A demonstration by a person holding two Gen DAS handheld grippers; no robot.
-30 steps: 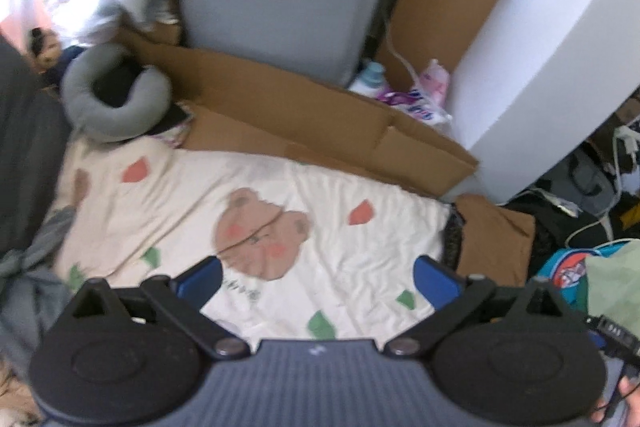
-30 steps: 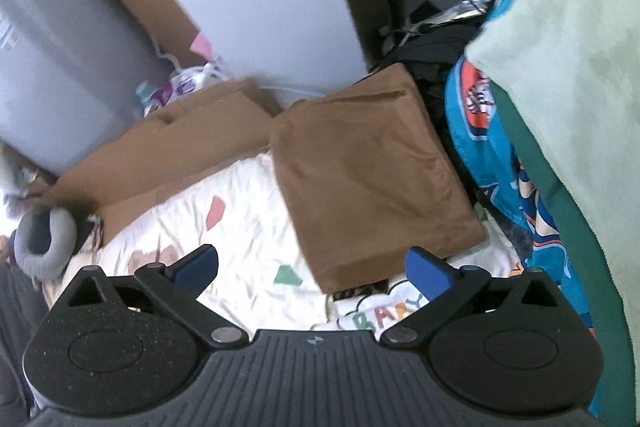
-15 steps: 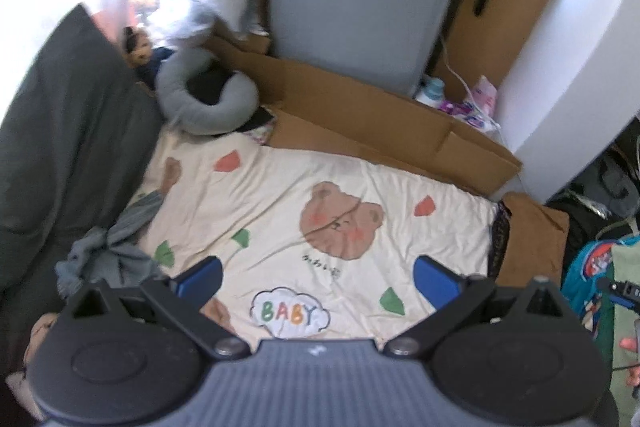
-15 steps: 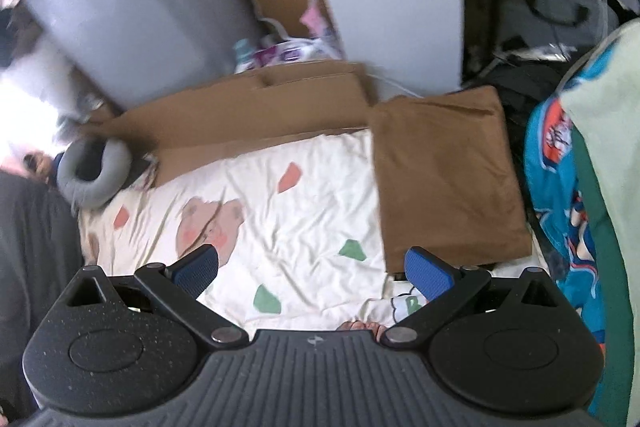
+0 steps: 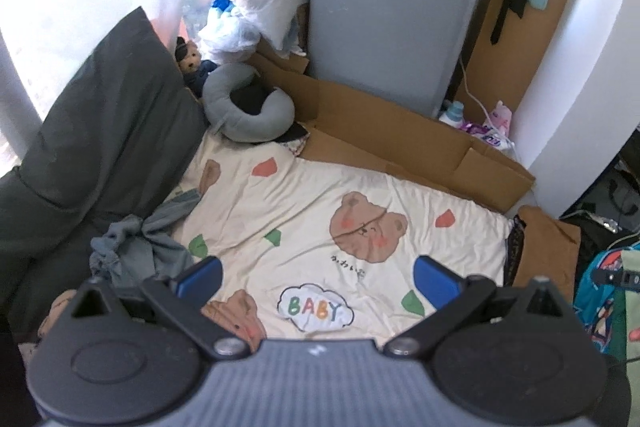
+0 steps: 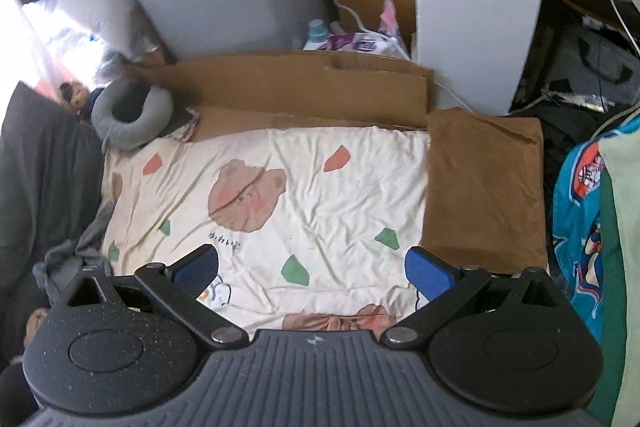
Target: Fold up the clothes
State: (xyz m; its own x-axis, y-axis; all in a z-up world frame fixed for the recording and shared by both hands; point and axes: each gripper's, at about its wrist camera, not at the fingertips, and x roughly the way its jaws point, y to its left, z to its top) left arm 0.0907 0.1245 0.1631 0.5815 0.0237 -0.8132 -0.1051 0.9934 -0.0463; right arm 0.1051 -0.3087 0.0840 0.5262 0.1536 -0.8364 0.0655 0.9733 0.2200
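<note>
I am holding the left gripper and right gripper spread wide, empty, over the bear-print blanket. A crumpled grey garment is lying at the blanket's nine o'clock edge, and a folded brown cloth at three o'clock.

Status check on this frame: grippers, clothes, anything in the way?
Left gripper open, empty. Right gripper open, empty. Crumpled grey garment unfolded at blanket's left edge. Folded brown cloth at right.

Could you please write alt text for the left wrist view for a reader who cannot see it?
The open left tool hovers over a cream bear-print blanket, holding nothing. A crumpled grey garment lies at the blanket's left edge.
</note>
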